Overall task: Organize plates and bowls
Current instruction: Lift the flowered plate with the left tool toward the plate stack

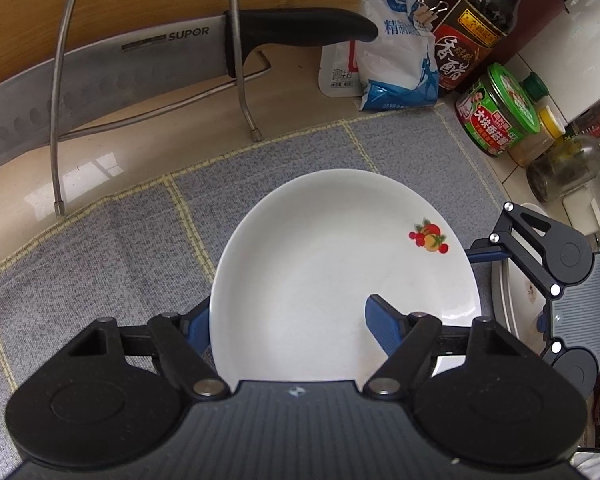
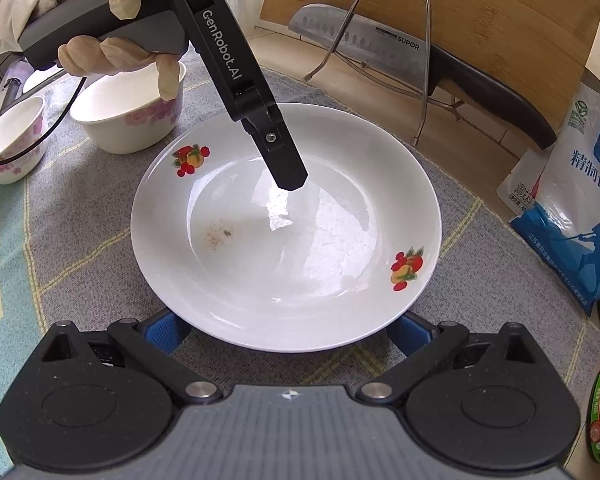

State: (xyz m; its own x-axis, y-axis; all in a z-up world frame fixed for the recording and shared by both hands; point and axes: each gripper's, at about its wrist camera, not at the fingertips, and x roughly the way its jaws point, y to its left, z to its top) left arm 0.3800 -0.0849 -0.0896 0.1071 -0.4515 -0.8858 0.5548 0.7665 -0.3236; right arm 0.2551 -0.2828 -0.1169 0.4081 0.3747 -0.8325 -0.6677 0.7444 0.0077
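L gripper [image 1: 288,320] clamps near rim of white plate [image 1: 340,264] w/ one blue pad over, one under it, on grey mat [image 1: 100,248] w/ two bowls [image 2: 130,114] far left; R gripper [image 2: 288,326] open, pads straddling plate's near edge, not touching.
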